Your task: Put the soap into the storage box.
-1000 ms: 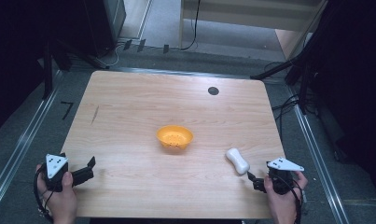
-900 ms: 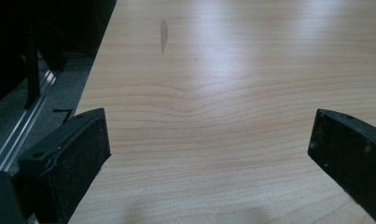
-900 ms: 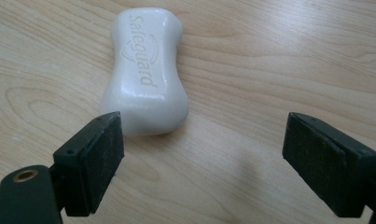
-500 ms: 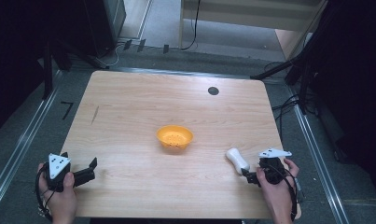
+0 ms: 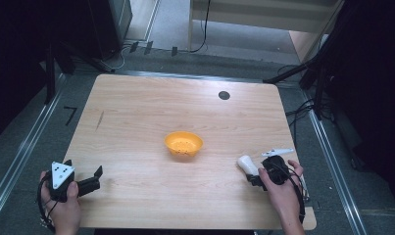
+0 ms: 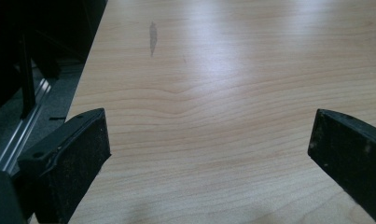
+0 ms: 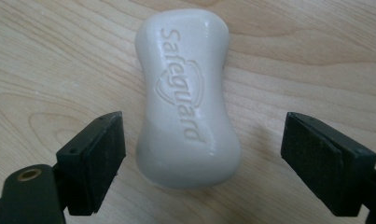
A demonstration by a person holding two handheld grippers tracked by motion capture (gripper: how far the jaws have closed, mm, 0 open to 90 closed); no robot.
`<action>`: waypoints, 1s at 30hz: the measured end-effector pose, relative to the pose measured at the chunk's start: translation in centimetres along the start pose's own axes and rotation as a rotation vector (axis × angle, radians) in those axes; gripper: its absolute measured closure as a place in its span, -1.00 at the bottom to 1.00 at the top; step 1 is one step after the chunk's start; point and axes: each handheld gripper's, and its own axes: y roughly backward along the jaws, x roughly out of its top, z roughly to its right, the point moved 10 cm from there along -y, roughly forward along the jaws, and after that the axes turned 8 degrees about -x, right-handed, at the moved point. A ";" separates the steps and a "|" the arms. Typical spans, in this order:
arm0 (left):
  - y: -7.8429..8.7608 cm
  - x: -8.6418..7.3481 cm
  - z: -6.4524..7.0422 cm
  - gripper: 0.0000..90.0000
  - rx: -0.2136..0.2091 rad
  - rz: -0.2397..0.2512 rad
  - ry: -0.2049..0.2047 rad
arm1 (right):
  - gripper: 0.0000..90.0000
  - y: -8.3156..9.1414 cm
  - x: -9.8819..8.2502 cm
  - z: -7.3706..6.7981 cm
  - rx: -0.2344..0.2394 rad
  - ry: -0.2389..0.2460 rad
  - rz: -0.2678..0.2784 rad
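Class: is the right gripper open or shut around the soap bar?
Open. In the right gripper view the right gripper has its jaws spread on either side of the soap bar, with bare table showing in the gaps.

Overhead lighting is even on the desk (image 5: 136, 112); surroundings fall into deep shadow. Broad glare washes the far wood in the left gripper view. The high view is soft, possibly slightly blurred. Soap (image 7: 185, 93) lettering is sharp.
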 end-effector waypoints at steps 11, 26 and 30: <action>0.0 0.0 -0.1 -1.00 -0.004 -0.004 0.004 | -0.37 -0.6 1.5 -0.7 -0.054 0.012 -0.054; 0.0 0.0 -0.1 -1.00 -0.005 0.000 0.008 | 0.05 -1.6 1.6 -1.6 -0.051 0.067 -0.102; 0.0 0.0 -0.1 -1.00 -0.003 -0.004 0.007 | 0.09 -1.6 1.6 -1.8 -0.052 0.079 -0.108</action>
